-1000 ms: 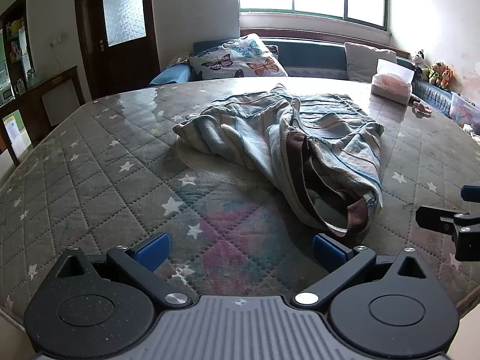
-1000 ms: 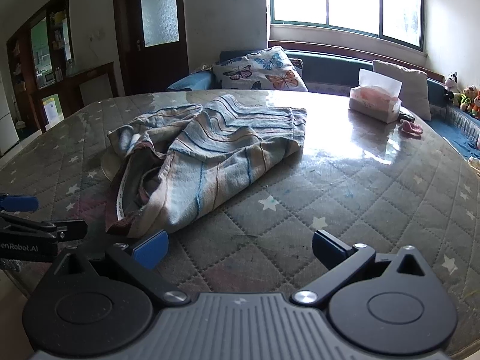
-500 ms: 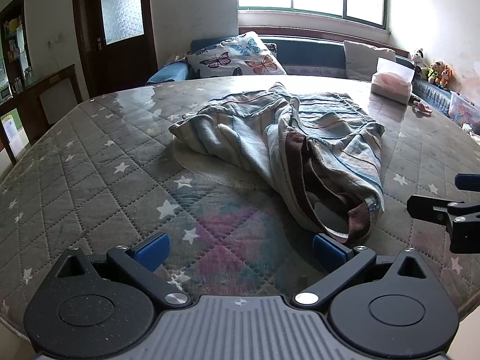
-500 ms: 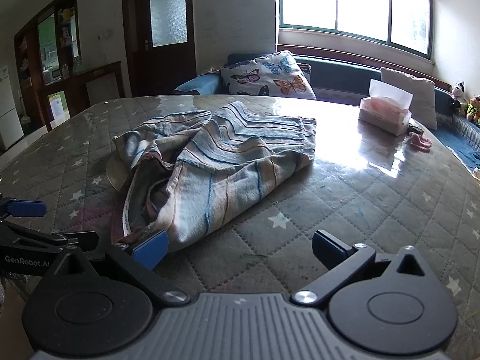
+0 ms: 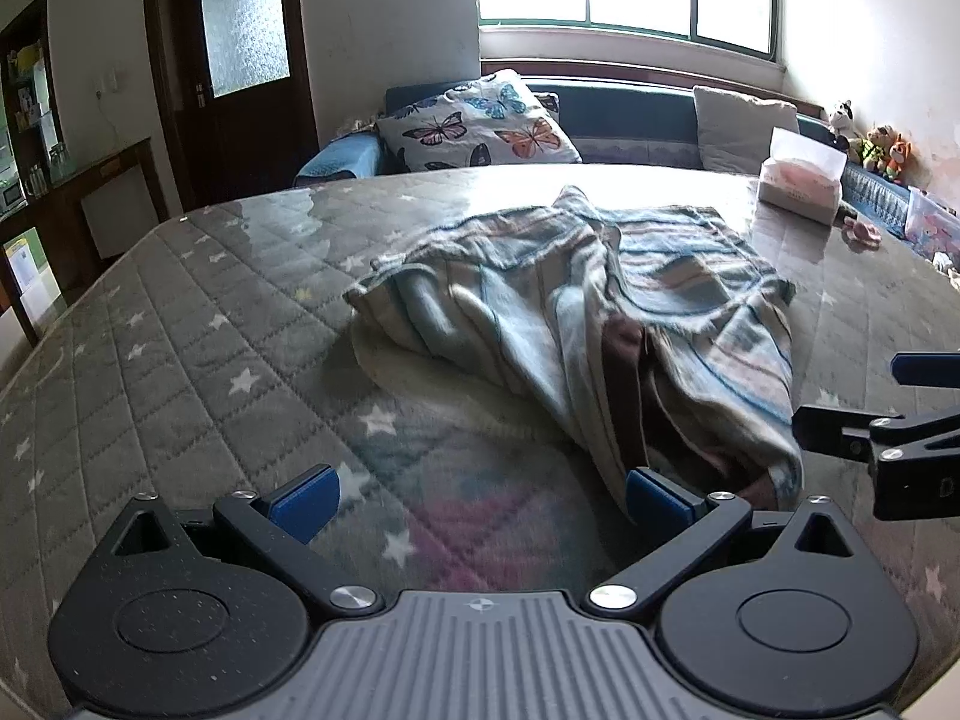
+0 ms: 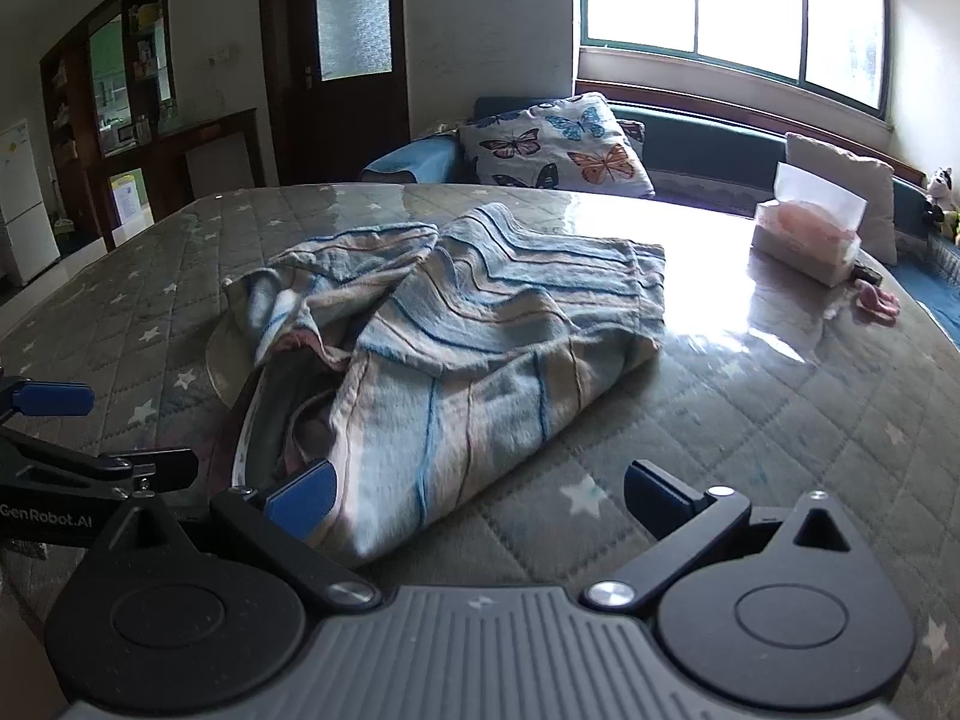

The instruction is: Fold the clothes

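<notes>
A crumpled striped blue, beige and brown garment (image 5: 606,324) lies bunched on the quilted star-patterned table (image 5: 180,360); it also shows in the right wrist view (image 6: 456,354). My left gripper (image 5: 480,495) is open and empty, low over the table, its right finger at the garment's near brown hem. My right gripper (image 6: 480,489) is open and empty, its left finger touching the garment's near edge. Each gripper shows at the edge of the other's view: the right one (image 5: 888,420) and the left one (image 6: 78,438).
A tissue box (image 6: 807,240) and a small pink item (image 6: 879,303) sit at the table's far right. A butterfly cushion (image 5: 480,126) lies on the bench under the window. A dark door and shelves stand at the left.
Both grippers have moved forward, closer to the garment's near edge. The garment has not moved. Both stay open.
</notes>
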A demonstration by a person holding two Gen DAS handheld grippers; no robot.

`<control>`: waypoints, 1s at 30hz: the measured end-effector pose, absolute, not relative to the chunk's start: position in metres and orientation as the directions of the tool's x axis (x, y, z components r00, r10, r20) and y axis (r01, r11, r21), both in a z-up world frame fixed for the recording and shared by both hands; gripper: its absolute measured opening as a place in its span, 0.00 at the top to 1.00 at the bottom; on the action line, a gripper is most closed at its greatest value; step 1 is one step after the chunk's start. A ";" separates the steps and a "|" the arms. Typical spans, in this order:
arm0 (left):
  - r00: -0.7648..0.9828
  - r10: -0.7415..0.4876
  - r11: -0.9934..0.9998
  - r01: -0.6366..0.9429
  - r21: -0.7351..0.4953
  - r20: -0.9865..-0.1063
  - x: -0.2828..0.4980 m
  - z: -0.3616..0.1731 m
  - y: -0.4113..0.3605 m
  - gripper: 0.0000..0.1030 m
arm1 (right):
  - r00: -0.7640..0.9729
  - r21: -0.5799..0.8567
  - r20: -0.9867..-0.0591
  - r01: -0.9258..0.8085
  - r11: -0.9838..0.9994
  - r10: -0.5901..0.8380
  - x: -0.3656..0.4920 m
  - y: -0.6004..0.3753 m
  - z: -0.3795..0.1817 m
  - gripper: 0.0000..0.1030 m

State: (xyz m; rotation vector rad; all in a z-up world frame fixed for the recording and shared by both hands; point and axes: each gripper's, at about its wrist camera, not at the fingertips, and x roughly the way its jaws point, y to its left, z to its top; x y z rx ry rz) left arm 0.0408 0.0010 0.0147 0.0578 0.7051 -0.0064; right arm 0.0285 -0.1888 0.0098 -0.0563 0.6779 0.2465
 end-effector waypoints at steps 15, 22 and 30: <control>0.755 0.028 0.999 0.005 0.048 -0.655 0.087 0.019 0.021 0.07 | 0.703 0.046 -0.663 -0.303 0.952 0.256 0.109 -0.164 0.008 0.13; 0.762 0.036 0.999 -0.004 0.051 -0.646 0.108 0.025 0.029 0.12 | 0.668 0.043 -0.685 -0.362 0.931 0.291 0.136 -0.146 0.001 0.21; 0.773 0.038 0.998 0.007 0.068 -0.634 0.133 0.034 0.026 0.14 | 0.624 0.092 -0.706 -0.387 0.917 0.334 0.151 -0.140 -0.009 0.63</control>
